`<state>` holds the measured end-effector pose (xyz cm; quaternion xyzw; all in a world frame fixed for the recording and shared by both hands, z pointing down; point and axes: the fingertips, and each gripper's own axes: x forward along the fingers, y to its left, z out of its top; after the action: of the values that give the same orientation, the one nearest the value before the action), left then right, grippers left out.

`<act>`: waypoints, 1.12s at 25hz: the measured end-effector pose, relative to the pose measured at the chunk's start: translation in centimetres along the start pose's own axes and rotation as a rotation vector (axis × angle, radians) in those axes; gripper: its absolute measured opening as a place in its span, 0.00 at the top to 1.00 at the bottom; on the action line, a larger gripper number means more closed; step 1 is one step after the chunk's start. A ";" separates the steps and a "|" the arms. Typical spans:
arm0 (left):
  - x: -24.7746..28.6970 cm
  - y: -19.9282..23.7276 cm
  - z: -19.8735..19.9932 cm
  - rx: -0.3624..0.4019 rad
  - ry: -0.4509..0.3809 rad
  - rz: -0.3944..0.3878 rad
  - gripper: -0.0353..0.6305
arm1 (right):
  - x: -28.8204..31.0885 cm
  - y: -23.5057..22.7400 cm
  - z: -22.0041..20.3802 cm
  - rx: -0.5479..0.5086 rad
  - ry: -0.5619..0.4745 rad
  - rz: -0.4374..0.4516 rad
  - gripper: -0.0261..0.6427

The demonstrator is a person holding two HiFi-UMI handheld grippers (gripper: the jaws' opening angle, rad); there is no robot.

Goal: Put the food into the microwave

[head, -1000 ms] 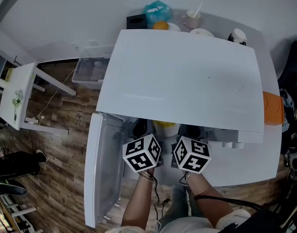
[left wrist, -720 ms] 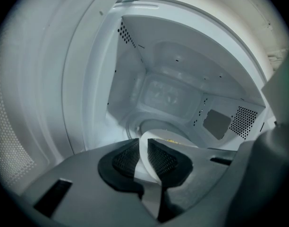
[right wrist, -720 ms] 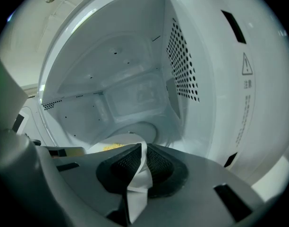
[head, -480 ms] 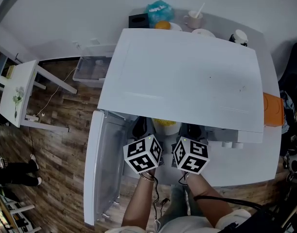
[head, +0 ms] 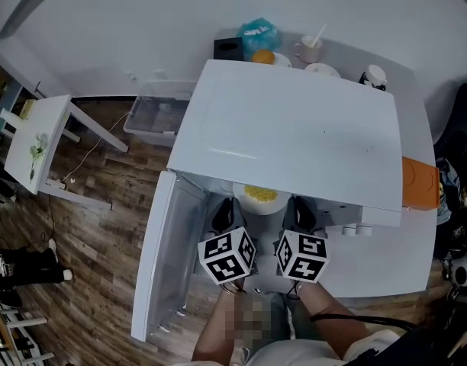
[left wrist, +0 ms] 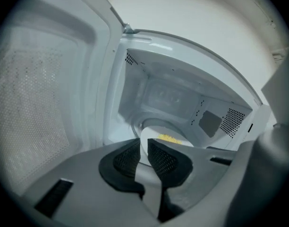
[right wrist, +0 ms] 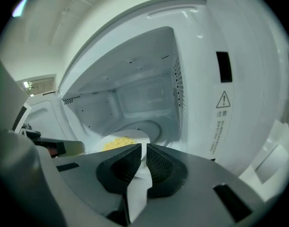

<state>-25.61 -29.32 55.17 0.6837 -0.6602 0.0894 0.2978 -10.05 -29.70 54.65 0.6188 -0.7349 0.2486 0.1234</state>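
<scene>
Plate (head: 243, 201) of yellow food (head: 261, 194) at the mouth of the microwave (head: 294, 139), door (head: 159, 265) open.
Left gripper (head: 222, 213) and right gripper (head: 301, 212) each have fingers (right wrist: 124, 164) pinched narrow on the plate's near rim. Best done level: advance both evenly and set it centred on the turntable (right wrist: 147, 128).

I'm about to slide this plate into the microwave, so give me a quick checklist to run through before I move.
1. Microwave door swung fully open: ok.
2. Left gripper shut on the plate rim: ok.
3. Right gripper shut on the opposite rim: ok.
4. Food sits mid-plate, away from both grippers: ok.
5. Inside free of other things, only the turntable showing: ok.
6. Plate held level: cannot tell.
</scene>
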 end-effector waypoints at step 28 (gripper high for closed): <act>-10.4 -7.0 -2.5 0.078 0.029 -0.070 0.94 | -10.9 1.6 0.8 -0.229 0.079 0.305 0.94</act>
<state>-19.38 -19.51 49.84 0.7163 -0.6272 0.1146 0.2835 -9.28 -20.70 48.32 0.4720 -0.8382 0.2032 0.1827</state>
